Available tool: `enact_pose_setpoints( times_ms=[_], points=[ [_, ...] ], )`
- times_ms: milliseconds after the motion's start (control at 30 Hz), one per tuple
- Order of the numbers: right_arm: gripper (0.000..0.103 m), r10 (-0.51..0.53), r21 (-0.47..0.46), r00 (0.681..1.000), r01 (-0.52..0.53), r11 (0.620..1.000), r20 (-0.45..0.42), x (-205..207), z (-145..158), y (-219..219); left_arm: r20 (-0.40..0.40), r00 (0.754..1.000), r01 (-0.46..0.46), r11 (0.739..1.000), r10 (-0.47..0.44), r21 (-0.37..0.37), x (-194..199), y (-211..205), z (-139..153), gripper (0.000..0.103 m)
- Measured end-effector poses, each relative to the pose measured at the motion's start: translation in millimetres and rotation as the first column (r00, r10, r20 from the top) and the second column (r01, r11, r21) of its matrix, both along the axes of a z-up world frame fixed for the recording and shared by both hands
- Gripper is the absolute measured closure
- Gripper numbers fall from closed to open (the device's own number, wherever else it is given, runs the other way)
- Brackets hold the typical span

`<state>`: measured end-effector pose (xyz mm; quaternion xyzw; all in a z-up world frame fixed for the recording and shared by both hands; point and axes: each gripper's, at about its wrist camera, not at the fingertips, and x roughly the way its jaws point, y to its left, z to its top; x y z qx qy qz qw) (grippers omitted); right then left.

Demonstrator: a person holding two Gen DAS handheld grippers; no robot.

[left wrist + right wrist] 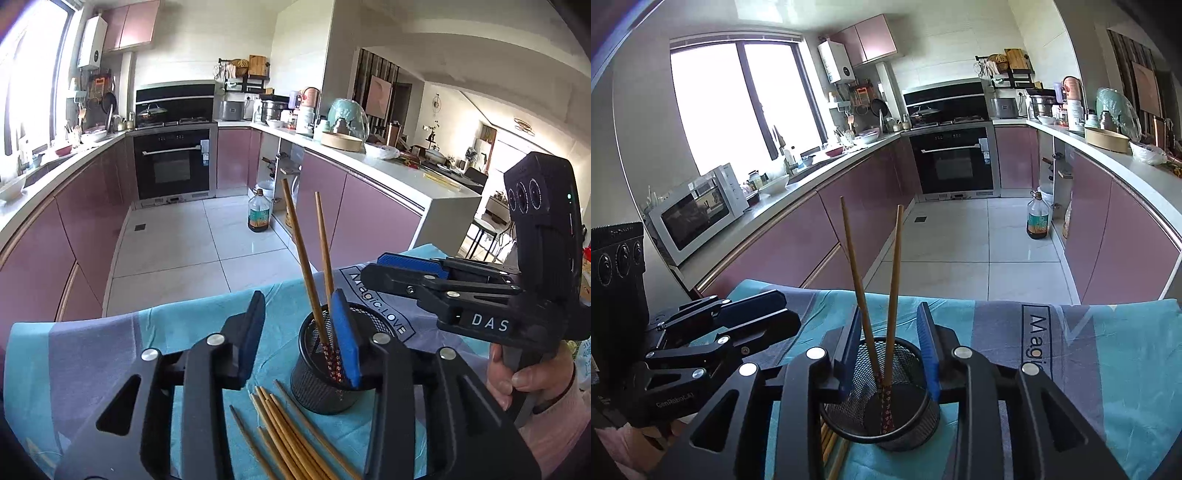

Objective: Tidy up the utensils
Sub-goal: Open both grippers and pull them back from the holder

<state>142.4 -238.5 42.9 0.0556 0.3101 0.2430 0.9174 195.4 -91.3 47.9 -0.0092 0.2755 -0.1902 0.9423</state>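
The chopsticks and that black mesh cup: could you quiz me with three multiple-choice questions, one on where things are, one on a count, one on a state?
1. Where do the loose brown wooden chopsticks lie?
A. on the kitchen floor
B. on the blue and grey cloth beside the black mesh cup
C. on the white counter

2. How many chopsticks stand in the cup?
A. two
B. five
C. none

3. How is the left gripper?
A. shut on a chopstick
B. open, holding nothing
C. clamped on the cup's rim

Answers:
1. B, the bundle rests on the cloth next to the cup's base.
2. A, the two standing chopsticks lean apart in the cup.
3. B, its blue pads stand apart with nothing pressed between them.
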Motion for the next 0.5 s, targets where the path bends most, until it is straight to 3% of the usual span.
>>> enact_pose_setpoints(
  times_ms=[100, 300, 500],
  points=[
    [0.068, 0.015, 0.005, 0.999, -0.015, 1.0, 0.038, -19.4, 5.8, 0.5, 0.048, 0.998, -0.036, 0.999, 0.036, 0.011, -21.5, 13.2, 3.1, 0.044],
    [0.061, 0.096, -0.005, 0.993, -0.096, 0.995, 0.075, -62.2, 4.0, 13.2, 0.082, 0.993, -0.093, 0.994, 0.088, 0.065, -55.6, 36.6, -6.2, 0.039],
    [0.06, 0.126, -0.029, 0.991, -0.127, 0.991, -0.033, -78.2, -36.6, 25.4, 0.005, 0.995, -0.1, 0.988, 0.1, 0.122, -80.0, 54.7, -38.6, 0.039]
  ],
)
